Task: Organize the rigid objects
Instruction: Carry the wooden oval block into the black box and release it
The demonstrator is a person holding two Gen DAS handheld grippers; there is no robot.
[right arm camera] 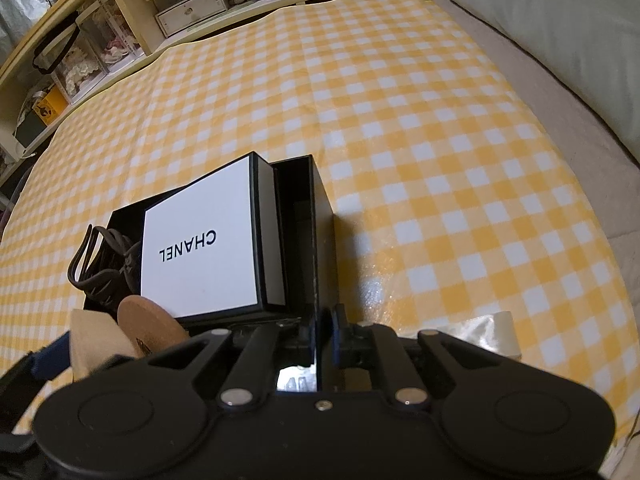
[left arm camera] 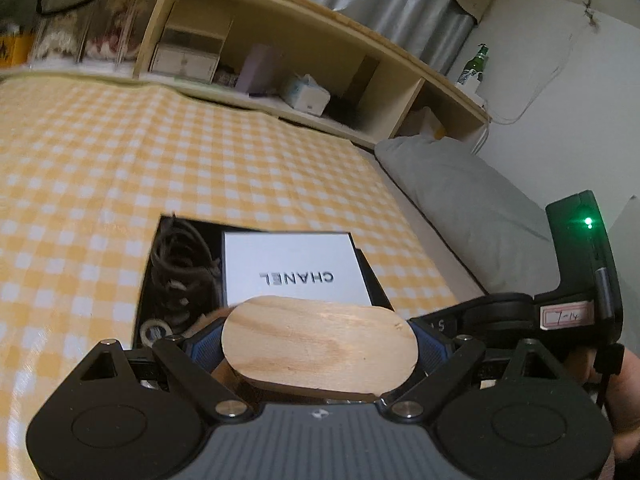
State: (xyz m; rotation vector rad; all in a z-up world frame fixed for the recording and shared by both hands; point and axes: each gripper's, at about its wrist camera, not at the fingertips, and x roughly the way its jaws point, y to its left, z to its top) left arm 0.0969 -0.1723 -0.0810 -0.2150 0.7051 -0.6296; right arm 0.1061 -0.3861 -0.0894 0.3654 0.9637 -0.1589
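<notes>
From the left wrist, the left gripper pinches an oval pale wooden block just above the open black cardboard box on the yellow checked cloth. From the right wrist, the right gripper is pressed together on that box's near right wall, beside a white lettered carton inside.

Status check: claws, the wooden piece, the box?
Left claw shut on wooden oval. Right claw pinching black box wall. White Chanel box inside.

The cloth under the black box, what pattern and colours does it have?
The cloth has a yellow and white check pattern, seen best in the right wrist view.
</notes>
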